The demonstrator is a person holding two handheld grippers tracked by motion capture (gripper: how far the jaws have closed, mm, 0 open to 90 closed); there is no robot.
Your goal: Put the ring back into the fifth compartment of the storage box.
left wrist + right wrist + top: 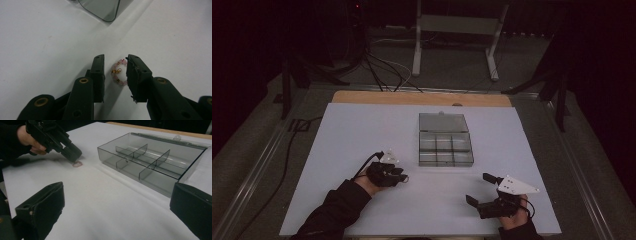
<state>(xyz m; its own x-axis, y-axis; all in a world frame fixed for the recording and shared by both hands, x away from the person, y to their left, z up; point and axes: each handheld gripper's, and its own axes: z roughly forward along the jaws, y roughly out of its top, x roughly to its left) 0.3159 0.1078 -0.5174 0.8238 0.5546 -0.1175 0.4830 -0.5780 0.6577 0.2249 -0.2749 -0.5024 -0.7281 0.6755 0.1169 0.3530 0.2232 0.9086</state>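
Note:
A small ring of pink and gold beads (118,72) lies on the white table between the jaws of my left gripper (115,58). The right jaw touches the beads; a narrow gap remains at the left jaw, so the gripper is open around them. In the high view the left gripper (401,176) points right, low on the table, left of centre. From the right gripper view the bead ring (77,164) lies just under the left gripper's tips (72,155). My right gripper (478,188) rests near the front right, wide open and holding nothing.
A clear grey compartment box (446,163) stands at mid-table with its lid (443,121) folded back flat; its compartments look bare. A corner of the box (102,10) lies ahead of the left gripper. The box's front wall (135,173) faces the right gripper.

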